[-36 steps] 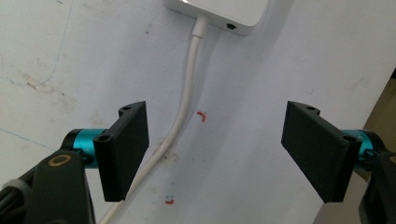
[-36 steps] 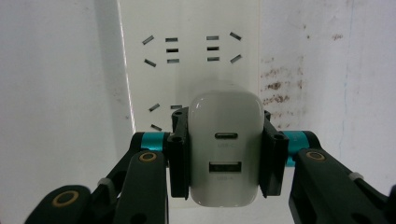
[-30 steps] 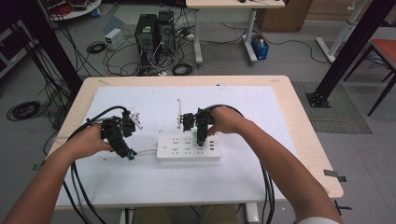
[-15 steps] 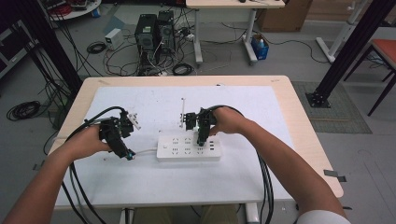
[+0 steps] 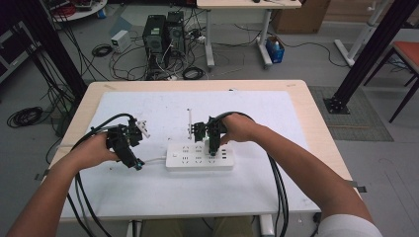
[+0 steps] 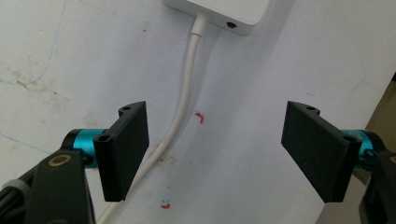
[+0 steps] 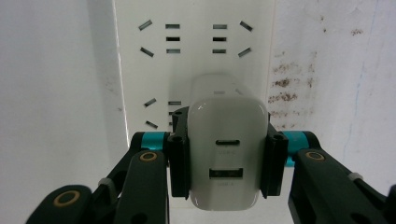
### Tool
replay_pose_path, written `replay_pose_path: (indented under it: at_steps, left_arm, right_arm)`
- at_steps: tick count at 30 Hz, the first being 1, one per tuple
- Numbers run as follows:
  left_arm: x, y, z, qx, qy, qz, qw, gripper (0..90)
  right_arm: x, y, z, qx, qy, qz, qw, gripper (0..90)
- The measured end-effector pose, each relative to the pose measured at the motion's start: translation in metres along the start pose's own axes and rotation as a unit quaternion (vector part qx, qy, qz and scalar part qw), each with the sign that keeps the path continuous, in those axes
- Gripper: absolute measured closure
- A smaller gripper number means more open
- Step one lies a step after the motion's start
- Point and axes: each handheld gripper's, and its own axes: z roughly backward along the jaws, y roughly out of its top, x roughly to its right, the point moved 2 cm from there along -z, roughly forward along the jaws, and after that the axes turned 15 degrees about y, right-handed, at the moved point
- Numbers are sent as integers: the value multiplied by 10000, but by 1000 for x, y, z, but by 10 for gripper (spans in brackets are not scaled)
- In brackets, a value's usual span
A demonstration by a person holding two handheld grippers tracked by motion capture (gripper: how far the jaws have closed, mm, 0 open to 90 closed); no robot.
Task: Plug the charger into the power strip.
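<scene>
While the left claw [image 6: 215, 154] hangs wide open and empty over the strip's cord [image 6: 180, 116], the right claw [image 7: 227, 158] clamps a charger [image 7: 227, 154] above the strip [image 5: 199, 156] mid-worktop [image 5: 276, 197]. Unbraced, the strip could slide or the prongs misalign.

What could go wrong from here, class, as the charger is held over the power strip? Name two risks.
1. The right tool grips the white charger by its smooth sides; pushed down off-line from the sockets, it may slip or tilt.
2. The left tool hangs open above the strip's cord, not holding the power strip, so the strip might slide under pressure.
</scene>
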Motion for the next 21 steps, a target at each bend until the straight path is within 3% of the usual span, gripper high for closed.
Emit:
replay_pose_path:
  at_steps: [2,9,14,15,16,19,21]
  left_arm:
    - [-1,0,0,18,1,11,10000,234]
    - [-2,-4,2,46,8,63,10000,234]
    - [-1,-2,2,52,-4,40,10000,234]
    - [-1,-2,2,52,-4,40,10000,234]
    - [-1,-2,2,50,-8,29,10000,234]
    - [-1,-2,3,54,14,30,10000,234]
    - [-1,-2,3,65,20,33,10000,234]
  right_arm:
    - [-6,5,-3,-138,-236,49,9996,629]
    - [11,0,1,103,368,-210,9990,629]
    - [15,-1,0,154,519,-297,9981,629]
    - [15,-1,0,154,519,-297,9981,629]
    - [11,3,-2,20,374,-243,9990,629]
    - [6,2,-4,24,192,-184,9996,627]
    - [7,1,-4,36,212,-189,9996,627]
